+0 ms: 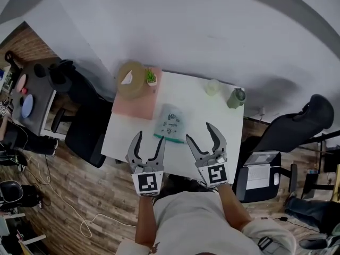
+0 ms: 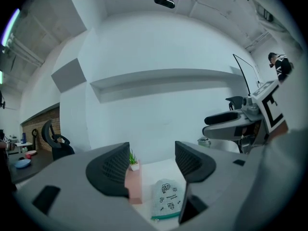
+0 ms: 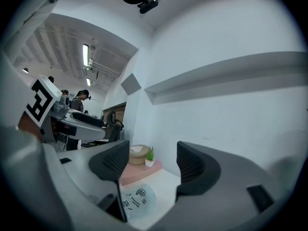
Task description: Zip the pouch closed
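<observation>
Closest to the head camera is the person's white-shirted torso (image 1: 186, 217), with both grippers held out just ahead of it.

1. Left gripper (image 1: 150, 137): the gripper stands wide, with nothing between the pads. It is clear of the white rectangular bench (image 1: 196, 105).
2. Right gripper (image 1: 199, 132): the gripper also stands wide and holds nothing.
3. Task item: the pale translucent pouch with dark printed motifs (image 1: 170, 122) lies flat on the bench. It sits ahead of the two grippers and between them, touching neither. Its teal zip edge faces the grippers. The left gripper view shows it low and to the right of centre (image 2: 166, 201).
4. Beyond the left gripper: a pink rectangular mat (image 1: 139, 106) just beside the pouch, with a round tan container (image 1: 130, 78) and a small potted green plant (image 1: 151, 77) at its far end.
5. Beyond the right gripper: a pale green cup (image 1: 212, 87) and a dark green bottle (image 1: 236, 98).
</observation>
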A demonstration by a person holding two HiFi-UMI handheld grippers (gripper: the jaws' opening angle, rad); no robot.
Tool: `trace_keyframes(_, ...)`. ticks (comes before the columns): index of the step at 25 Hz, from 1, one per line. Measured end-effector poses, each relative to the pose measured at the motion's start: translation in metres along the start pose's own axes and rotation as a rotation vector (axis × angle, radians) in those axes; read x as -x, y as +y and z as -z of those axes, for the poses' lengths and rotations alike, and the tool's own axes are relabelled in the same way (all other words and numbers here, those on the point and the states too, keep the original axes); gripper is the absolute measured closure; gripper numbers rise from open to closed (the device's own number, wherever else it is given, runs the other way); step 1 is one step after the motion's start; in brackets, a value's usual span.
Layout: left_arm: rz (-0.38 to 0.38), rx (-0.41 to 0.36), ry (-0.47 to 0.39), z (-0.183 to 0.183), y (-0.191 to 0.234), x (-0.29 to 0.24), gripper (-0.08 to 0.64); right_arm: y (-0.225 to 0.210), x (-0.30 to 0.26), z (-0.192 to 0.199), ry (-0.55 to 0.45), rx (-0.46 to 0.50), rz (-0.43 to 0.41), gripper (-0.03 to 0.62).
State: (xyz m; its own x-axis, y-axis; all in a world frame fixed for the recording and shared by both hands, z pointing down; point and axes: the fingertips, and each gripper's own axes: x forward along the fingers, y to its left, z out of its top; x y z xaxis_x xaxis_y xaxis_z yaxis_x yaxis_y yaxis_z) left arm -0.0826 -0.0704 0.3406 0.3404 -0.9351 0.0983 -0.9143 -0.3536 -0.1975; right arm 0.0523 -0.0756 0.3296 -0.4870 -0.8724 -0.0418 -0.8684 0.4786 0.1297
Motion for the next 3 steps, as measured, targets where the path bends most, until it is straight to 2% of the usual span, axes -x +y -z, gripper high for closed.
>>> trace_keyframes(3,-0.008,-0.006,-0.004,-0.0064,-0.0110,0.0046,0.278,-0.0031,0.0099,-0.0027,-0.005,0.006,-0.007,0.291)
